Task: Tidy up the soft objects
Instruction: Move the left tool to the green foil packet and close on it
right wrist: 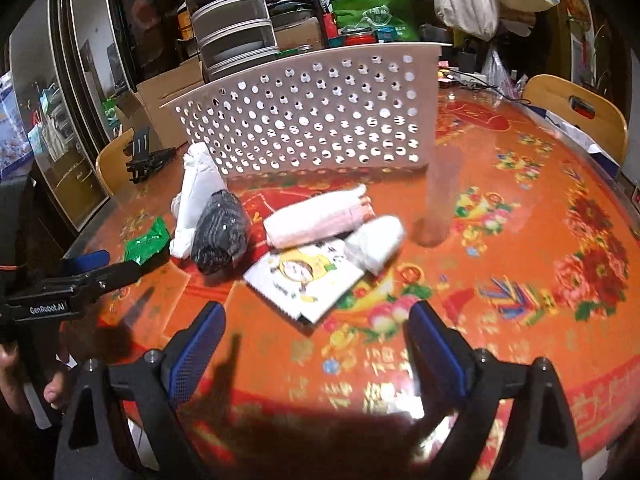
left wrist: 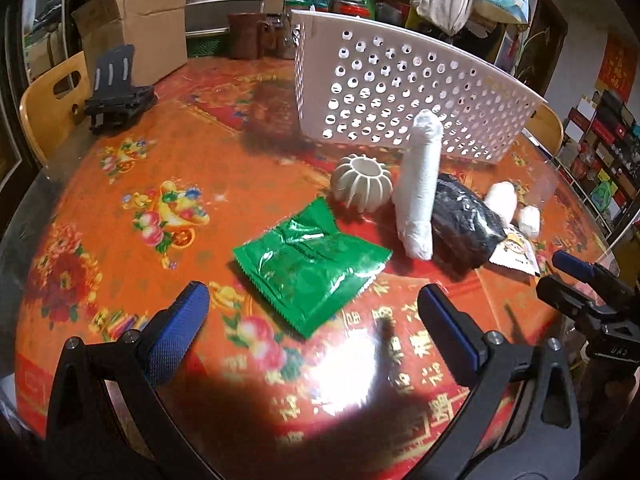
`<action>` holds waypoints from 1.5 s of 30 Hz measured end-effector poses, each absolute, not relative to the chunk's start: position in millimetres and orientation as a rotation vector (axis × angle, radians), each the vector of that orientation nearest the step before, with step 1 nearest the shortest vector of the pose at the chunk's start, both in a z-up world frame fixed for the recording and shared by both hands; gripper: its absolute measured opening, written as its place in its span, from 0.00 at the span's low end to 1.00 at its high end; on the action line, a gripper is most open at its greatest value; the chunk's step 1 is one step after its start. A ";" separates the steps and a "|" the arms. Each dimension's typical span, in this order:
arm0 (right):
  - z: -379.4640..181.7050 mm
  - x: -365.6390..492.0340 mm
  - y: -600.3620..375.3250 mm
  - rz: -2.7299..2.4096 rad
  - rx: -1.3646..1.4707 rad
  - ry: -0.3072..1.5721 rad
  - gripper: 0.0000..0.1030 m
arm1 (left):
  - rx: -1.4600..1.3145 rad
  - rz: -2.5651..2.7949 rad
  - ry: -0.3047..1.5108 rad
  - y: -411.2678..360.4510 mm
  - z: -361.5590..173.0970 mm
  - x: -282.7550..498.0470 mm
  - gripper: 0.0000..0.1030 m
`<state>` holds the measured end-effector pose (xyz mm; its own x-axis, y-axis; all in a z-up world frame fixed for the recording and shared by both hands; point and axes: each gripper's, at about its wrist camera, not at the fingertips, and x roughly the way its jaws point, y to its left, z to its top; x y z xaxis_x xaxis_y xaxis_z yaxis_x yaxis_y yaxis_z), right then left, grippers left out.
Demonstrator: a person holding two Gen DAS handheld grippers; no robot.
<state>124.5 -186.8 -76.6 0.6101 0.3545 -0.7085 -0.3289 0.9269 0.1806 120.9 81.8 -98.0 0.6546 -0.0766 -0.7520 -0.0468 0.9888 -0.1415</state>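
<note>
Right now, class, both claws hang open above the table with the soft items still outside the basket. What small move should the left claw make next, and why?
Probably ease the left claw forward and down over the green foil packet. The packet lies flat just ahead of its open fingers, nearest of all the items, nothing is held yet, and the white perforated basket waits behind.
</note>
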 end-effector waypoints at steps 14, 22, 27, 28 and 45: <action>-79.4 155.9 -145.7 0.377 -0.129 0.862 0.83 | -0.142 -0.052 0.896 81.3 -105.4 145.7 1.00; -81.1 151.8 -142.0 0.376 -0.181 0.853 0.78 | -0.145 -0.082 0.889 77.2 -104.2 143.3 1.00; -79.6 151.4 -143.0 0.381 -0.180 0.848 0.66 | -0.142 -0.081 0.887 77.3 -104.3 142.8 1.00; -79.2 152.1 -143.3 0.382 -0.180 0.848 0.65 | -0.141 -0.083 0.887 76.9 -104.4 142.6 1.00; -76.8 146.6 -158.3 0.407 -0.146 0.822 0.36 | -0.031 -0.041 0.859 62.0 -101.2 133.6 0.68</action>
